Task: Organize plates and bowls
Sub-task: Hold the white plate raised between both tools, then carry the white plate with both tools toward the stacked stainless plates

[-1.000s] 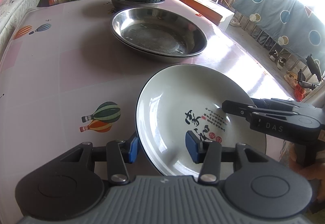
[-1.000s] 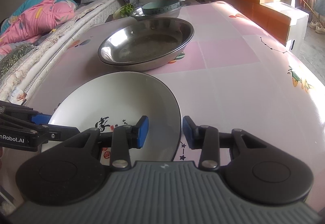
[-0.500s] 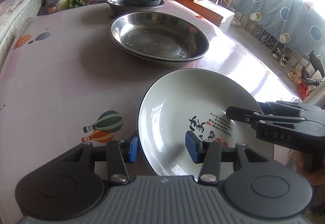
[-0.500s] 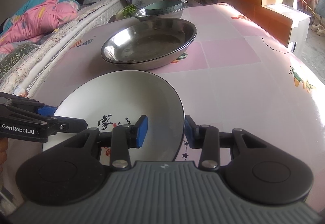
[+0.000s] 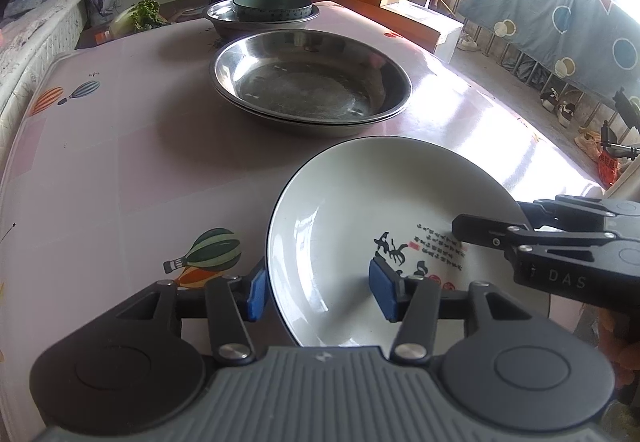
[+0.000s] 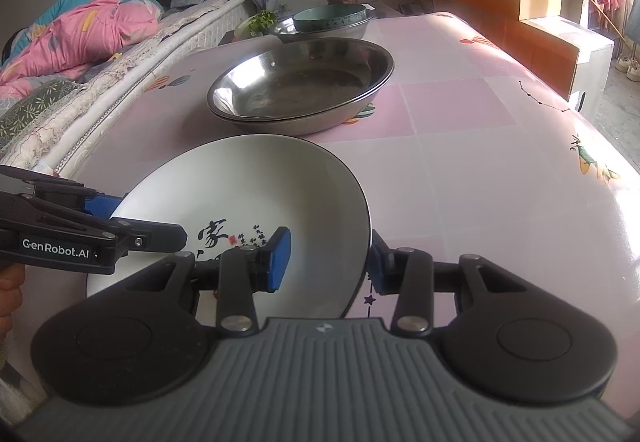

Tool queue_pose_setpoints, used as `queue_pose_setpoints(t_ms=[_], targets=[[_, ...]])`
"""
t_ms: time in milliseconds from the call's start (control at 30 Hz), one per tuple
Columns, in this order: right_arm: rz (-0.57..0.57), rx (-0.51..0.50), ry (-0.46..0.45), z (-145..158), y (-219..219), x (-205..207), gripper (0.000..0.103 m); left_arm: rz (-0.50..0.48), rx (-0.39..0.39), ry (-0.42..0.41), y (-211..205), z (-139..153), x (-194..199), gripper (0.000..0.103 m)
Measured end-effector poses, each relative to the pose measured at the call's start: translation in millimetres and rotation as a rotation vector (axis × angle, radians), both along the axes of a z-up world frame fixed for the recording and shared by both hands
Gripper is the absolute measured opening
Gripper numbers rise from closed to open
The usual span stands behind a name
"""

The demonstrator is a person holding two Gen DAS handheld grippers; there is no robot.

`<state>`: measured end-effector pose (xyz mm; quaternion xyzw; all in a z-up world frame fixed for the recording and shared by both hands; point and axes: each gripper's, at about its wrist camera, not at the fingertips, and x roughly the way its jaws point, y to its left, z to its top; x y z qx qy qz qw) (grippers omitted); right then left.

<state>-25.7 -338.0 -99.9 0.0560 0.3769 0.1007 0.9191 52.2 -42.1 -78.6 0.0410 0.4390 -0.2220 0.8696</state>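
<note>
while both grippers straddle white plate (image 5: 360, 209) rim, unclamped

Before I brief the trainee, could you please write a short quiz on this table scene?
1. True or false: the teal bowl sits inside a steel basin.
2. What passes between the fingers of the left claw and of the right claw? A) the white plate rim B) a cardboard box C) a spoon
3. Which is nearer the white plate: the stacked steel pans or the teal bowl?

Key: 1 true; 2 A; 3 the stacked steel pans.
</note>
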Motion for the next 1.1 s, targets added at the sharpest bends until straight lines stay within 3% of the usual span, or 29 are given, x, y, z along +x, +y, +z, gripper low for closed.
queue_pose_setpoints(t_ms=[433, 833, 1100], targets=[[0.005, 0.017, -0.007, -1, -1, -17, 0.042, -0.011, 0.007, 0.005, 1, 1, -8, 0.053], [-0.004, -0.099, -0.047, 2, 14, -20, 0.043, 0.01, 0.026, -0.011, -3, 3, -12, 0.053], [0.001, -0.118, -0.058, 2, 15, -21, 0.043, 0.021, 0.018, -0.023, -1, 8, -14, 0.053]])
